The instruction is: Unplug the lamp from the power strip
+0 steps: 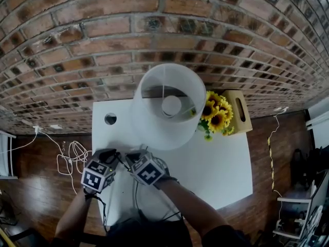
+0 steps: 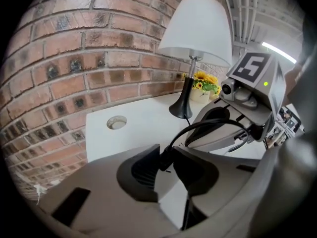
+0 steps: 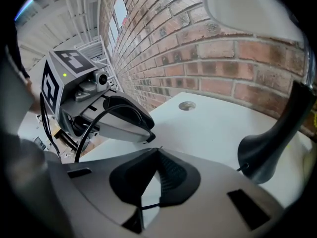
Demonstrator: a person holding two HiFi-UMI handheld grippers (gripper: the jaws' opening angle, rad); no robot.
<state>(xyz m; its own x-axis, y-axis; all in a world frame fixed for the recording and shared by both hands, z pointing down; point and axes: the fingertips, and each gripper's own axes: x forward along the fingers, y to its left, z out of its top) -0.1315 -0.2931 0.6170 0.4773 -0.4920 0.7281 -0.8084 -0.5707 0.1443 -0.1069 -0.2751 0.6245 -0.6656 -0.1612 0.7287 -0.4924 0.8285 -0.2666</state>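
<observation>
On the white table [image 1: 216, 163], close under the brick wall [image 1: 154, 35]: the lamp [image 1: 154, 130], upright, with a white drum shade over a slim metal stem and a black flared base. Just to its right, a bunch of sunflowers [image 1: 216, 115], and beyond them a wooden holder [image 1: 239, 109] at the far right corner of the tabletop. Toward the far left corner, a round hole [image 1: 110, 119] in the table surface. At the near left edge, both grippers side by side, marker cubes uppermost, angled down and in toward each other, with the forearms behind them low in the head view. Left gripper [image 2: 166, 158]: jaws partly apart and clamped on the thick end of a black cord [image 2: 213, 122], gripped from both sides by the pads, then arching up and across to the jaws of the right one. Right gripper [image 3: 157, 151]: jaw tips drawn together and touching, a thin black stretch of cord crossing the slit just behind them; no telling whether pinched there or merely passing through. Lamp base farther in on the table, well apart from both sets of jaws. On the wooden floor [image 1: 31, 189] left of the table, loose white cables [image 1: 72, 156] lying in loops
</observation>
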